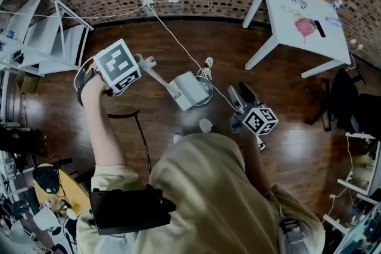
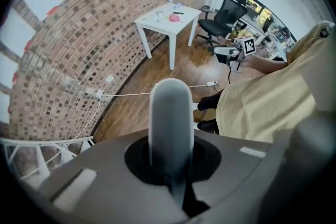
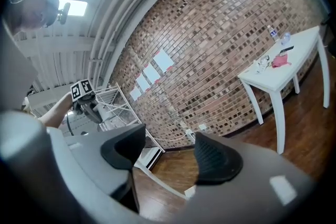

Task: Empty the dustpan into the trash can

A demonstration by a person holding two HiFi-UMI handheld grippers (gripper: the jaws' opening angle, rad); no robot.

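Observation:
In the head view my left gripper (image 1: 144,62), with its marker cube, is shut on the long grey handle (image 1: 159,77) of a pale dustpan (image 1: 188,90). The dustpan hangs tilted over the round wire trash can (image 1: 208,95) on the wood floor. In the left gripper view the rounded handle end (image 2: 170,118) stands up between the jaws of my left gripper (image 2: 171,168). My right gripper (image 1: 239,97) hovers just right of the can. Its black pads (image 3: 216,159) stand apart, and nothing lies in my right gripper (image 3: 168,153).
A white table (image 1: 300,6) stands at the back right with a dark office chair (image 1: 342,95) beside it. A white metal rack (image 1: 41,38) fills the left. A white cable (image 1: 177,38) runs from the brick wall to the can. Small white bits (image 1: 205,125) lie by my feet.

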